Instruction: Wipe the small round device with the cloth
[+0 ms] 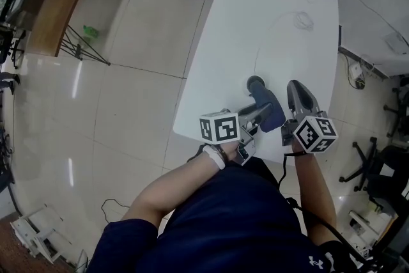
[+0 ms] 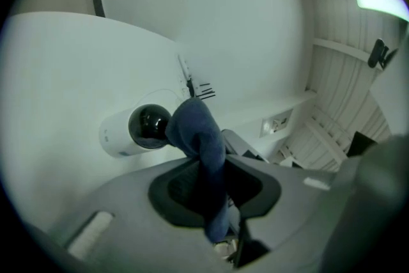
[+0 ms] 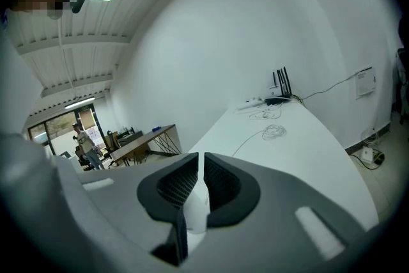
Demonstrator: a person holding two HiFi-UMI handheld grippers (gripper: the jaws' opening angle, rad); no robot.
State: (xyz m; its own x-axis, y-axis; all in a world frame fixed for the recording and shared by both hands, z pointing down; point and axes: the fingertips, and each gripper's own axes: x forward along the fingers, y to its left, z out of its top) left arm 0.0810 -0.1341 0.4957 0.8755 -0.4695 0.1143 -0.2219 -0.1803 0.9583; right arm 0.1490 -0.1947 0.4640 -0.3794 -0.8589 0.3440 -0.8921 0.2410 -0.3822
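The cloth point(image 2: 195, 128) is clamped in the left tongs point(image 2: 208, 183) against the round device point(image 2: 146, 126) for wiping, while the right tongs point(image 3: 199, 185) are held closed, nearby.

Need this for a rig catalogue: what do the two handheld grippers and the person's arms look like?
The left gripper and right gripper are grey, with curved jaws and dark ribbed pads. Each carries a white cube with black square markers. A black cable trails from the right one. The person wears a navy short-sleeved shirt and a white left wristband.
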